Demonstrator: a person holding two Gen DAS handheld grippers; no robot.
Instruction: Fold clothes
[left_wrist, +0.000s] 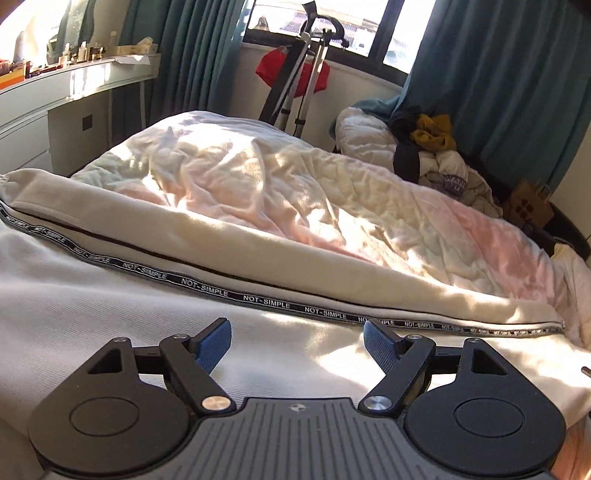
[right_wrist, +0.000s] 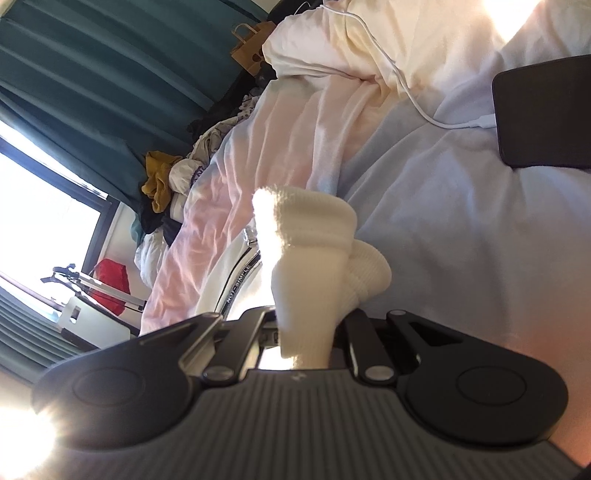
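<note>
Two grippers at work on one garment: my left gripper (left_wrist: 297, 341) hovers with its blue pads spread wide, holding nothing, just above the cream jacket (left_wrist: 129, 306) that lies spread across the bed (left_wrist: 258, 177). My right gripper (right_wrist: 308, 321) is clamped on a bunched ribbed end of that jacket, a cuff or hem by the look of it (right_wrist: 314, 236), lifted off the pale sheet (right_wrist: 461, 258). I judge this is the fold itself: one end picked up, ready to carry over the body. Next I need to sweep the right across and lay the cuff flat, while the left pins or smooths the cloth. Black tape (left_wrist: 207, 286) runs along the zip, reading "NOT-SIMPLE" over and over. Piled laundry (left_wrist: 436, 147) waits by the curtain (left_wrist: 498, 74).
</note>
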